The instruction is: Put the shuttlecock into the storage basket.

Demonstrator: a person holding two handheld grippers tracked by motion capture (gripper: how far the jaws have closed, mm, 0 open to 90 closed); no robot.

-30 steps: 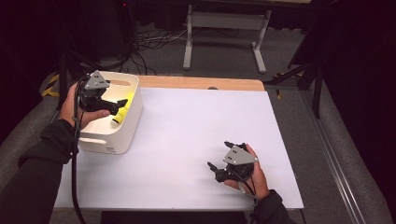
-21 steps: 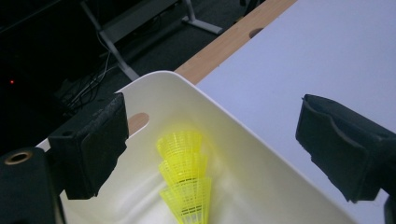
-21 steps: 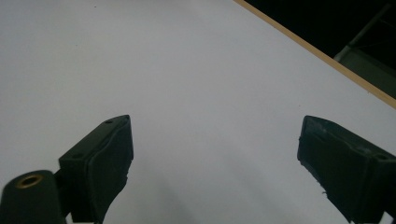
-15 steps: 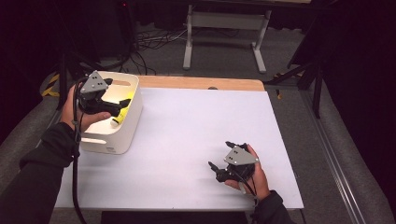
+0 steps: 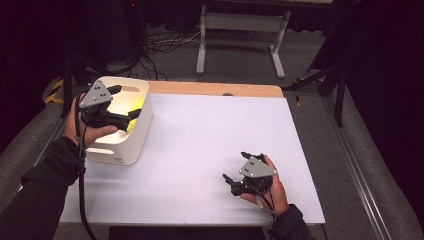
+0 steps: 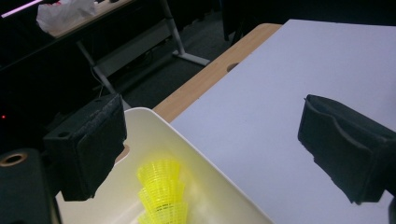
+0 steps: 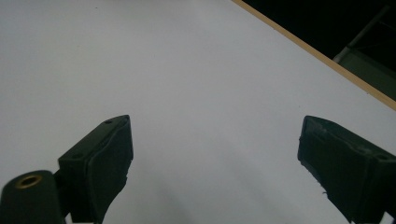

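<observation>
A white bin (image 5: pixel 116 150) stands at the table's left edge. Inside it lies a stack of yellow mesh shuttlecocks (image 6: pixel 163 191), seen as a yellow patch (image 5: pixel 131 120) from above. My left gripper (image 5: pixel 125 102) hovers over the bin's opening. It is open, its jaws are wide apart, and nothing is between them (image 6: pixel 212 123). One jaw is over the bin and the other over the table beyond the rim. My right gripper (image 5: pixel 235 166) rests low over the white tabletop near the front right, open and empty (image 7: pixel 212 144).
The white table top (image 5: pixel 200 130) has a wooden strip (image 5: pixel 215 89) with a small hole along its far edge. Beyond it are a dark floor, cables and a grey table frame (image 5: pixel 240 30). Carpeted ledges flank the table.
My left gripper has shifted slightly toward the far side over the bin and tilted a little. The right gripper has not moved.
</observation>
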